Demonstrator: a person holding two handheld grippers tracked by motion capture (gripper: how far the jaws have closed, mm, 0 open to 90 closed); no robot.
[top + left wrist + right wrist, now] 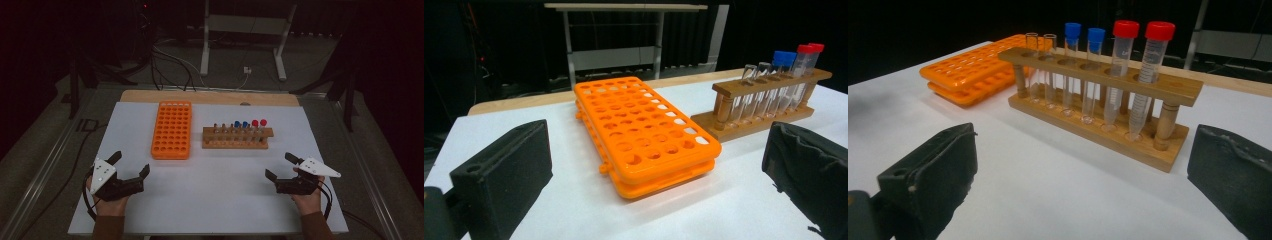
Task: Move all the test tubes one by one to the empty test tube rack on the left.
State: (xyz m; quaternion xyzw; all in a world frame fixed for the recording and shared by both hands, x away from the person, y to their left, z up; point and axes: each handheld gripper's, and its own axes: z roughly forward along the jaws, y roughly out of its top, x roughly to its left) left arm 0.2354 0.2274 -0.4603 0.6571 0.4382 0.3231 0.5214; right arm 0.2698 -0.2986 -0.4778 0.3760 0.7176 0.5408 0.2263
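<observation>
The wooden rack (235, 138) of tubes (1118, 70) lies across the tabletop (210, 200), just far-left of the right tool (279, 167), nearer it than the left tool (131, 163); both tools stand apart, empty

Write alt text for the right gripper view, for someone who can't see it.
A wooden rack on a white table holds six upright tubes: two uncapped, two blue-capped, two red-capped. An orange rack lies behind it to the left. The right gripper shows its two black jaws open at the bottom corners, with nothing between them.
</observation>
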